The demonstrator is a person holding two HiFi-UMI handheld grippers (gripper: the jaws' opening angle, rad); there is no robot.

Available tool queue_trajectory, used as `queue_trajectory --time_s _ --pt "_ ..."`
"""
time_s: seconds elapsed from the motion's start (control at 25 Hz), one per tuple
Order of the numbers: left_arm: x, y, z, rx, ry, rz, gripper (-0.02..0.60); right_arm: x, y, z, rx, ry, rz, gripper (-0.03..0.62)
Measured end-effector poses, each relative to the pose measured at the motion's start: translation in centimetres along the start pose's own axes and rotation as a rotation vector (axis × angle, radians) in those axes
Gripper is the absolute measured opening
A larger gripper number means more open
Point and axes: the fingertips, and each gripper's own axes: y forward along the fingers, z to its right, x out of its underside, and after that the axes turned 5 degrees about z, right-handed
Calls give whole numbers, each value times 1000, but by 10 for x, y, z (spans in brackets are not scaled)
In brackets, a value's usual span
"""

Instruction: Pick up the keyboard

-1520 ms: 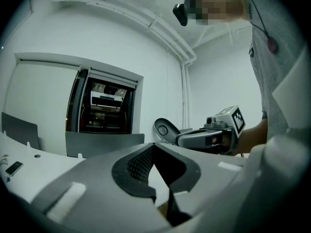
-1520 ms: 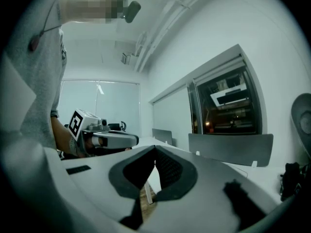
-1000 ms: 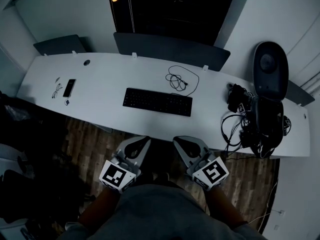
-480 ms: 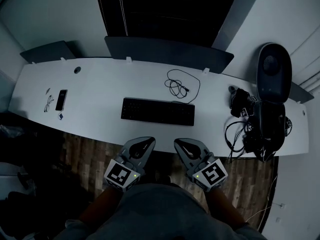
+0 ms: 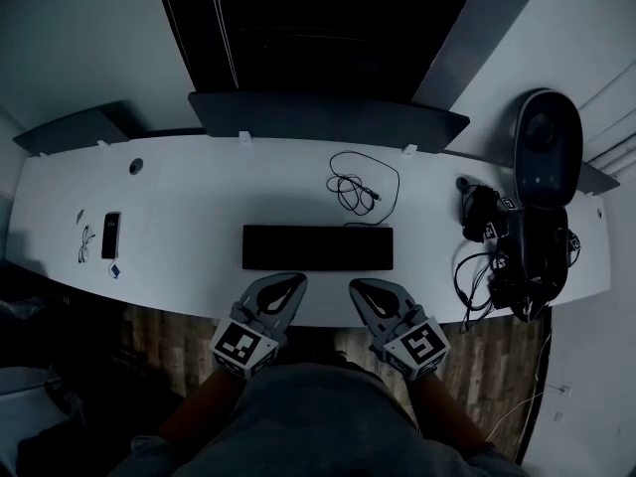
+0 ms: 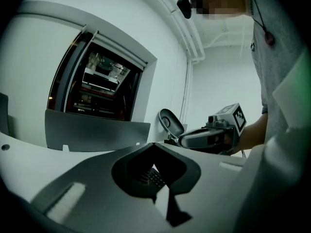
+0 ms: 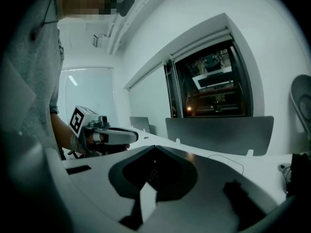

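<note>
A flat black keyboard [image 5: 318,247] lies on the long white desk [image 5: 199,207], near its front edge. Both grippers hover side by side just in front of that edge, pointing at the keyboard. My left gripper [image 5: 294,279] is shut and empty, below the keyboard's left half. My right gripper [image 5: 356,286] is shut and empty too, below its right half. A few keys of the keyboard [image 6: 154,177] show through the opening in the left gripper view, and the keyboard [image 7: 153,174] shows faintly in the right gripper view. Neither gripper touches it.
A coiled black cable [image 5: 356,182] lies behind the keyboard. A phone [image 5: 110,235] and small items sit at the desk's left end. A tangle of black cables and gear [image 5: 497,251] and a dark chair [image 5: 547,157] crowd the right end. Grey partition panels [image 5: 328,119] line the back.
The desk and keyboard have drawn nearer in the head view. Both grippers have moved forward towards the desk's front edge, still shut.
</note>
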Motion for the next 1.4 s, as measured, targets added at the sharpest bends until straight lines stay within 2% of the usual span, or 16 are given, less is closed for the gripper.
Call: queue_trajectory --time_s 0.24,0.36,0.48,0.76,0.96,1.2,1.4 --pt "9 7 -45 45 -6 -25 6 12 28 27 89 69 -26 9" --pt "18 12 -65 45 -40 -49 6 20 39 39 122 120 -26 11" --pt "28 14 -83 37 -84 -68 6 25 49 49 150 121 -47 9" --pt "59 14 -125 -48 -162 -131 6 59 56 80 181 140 -131 11" --pt "83 15 -147 -120 -211 -171 6 78 63 102 158 171 -142 11" --pt "111 16 -167 -188 -226 -237 6 98 70 127 151 184 -191 11" --pt "140 15 -187 -235 -237 -313 8 122 62 154 179 206 -245 11"
